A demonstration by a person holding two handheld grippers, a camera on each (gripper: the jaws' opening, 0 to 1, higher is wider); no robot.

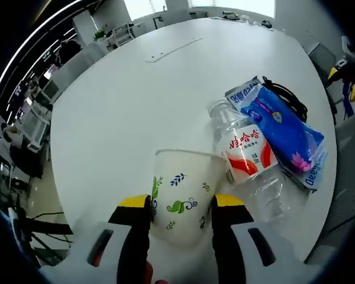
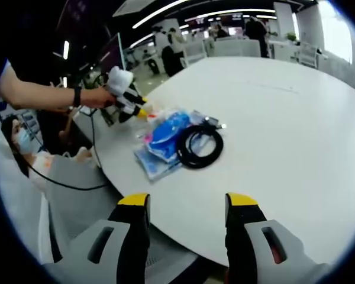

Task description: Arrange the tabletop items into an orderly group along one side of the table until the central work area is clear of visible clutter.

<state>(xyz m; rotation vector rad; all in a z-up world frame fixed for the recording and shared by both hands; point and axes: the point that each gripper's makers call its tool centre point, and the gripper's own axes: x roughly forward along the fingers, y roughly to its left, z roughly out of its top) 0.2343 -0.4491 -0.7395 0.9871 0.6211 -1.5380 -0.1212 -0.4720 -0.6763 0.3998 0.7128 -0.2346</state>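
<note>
Clamping a paper cup (image 1: 180, 198) between the left gripper (image 1: 182, 207) jaws, just short of a plastic bottle (image 1: 248, 160) and blue packet (image 1: 284, 127) beyond on the white table (image 1: 136, 106). Right gripper (image 2: 186, 204) spread wide, nothing held, coiled black cable (image 2: 199, 146) farther ahead.

People (image 2: 165, 44) stand among desks at twelve o'clock in the right gripper view; a seated person (image 2: 23, 145) in a mask sits at nine
</note>
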